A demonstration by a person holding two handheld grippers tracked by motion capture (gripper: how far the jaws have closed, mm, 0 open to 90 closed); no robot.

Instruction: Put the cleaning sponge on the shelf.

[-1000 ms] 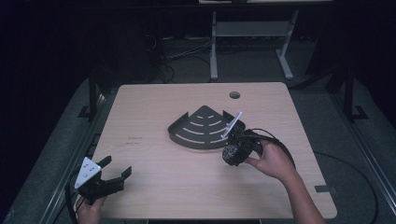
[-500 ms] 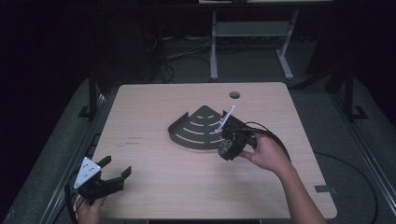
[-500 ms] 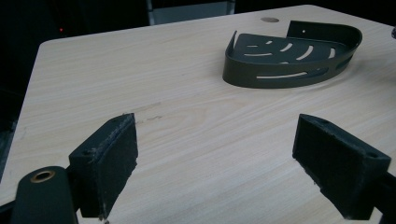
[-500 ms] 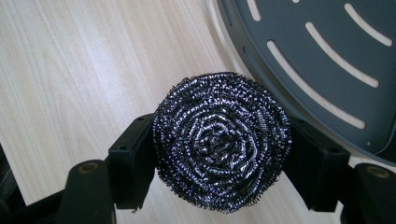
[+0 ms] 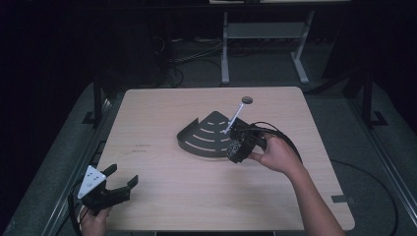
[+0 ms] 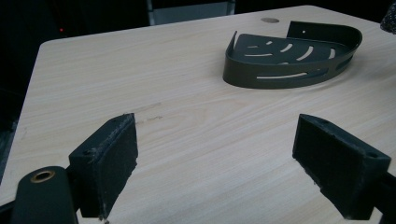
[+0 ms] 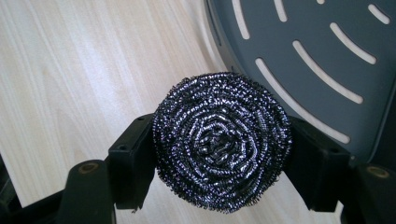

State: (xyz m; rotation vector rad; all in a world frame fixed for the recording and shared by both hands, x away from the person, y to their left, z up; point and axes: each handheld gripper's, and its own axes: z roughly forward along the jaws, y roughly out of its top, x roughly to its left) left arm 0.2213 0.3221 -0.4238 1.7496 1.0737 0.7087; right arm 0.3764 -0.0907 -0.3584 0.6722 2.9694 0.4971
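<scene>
At seven o'clock on the pale wooden desk (image 5: 162, 118) I see my left hand-held gripper (image 5: 114, 189) gaping wide, holding nothing. Toward three o'clock, my right hand-held gripper (image 7: 219, 161) clamps a round steel-wool scouring pad (image 7: 222, 144) over the edge of the dark slotted quarter-round metal tray (image 5: 206, 137).

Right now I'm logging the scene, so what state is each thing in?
Scourer: clamped between the right gripper's fingers, lifted at the tray's edge.
Tray: flat on the table, nothing in it.
Left gripper: open, holding nothing, at the table's near left corner.
Right gripper: shut on the scourer.
</scene>
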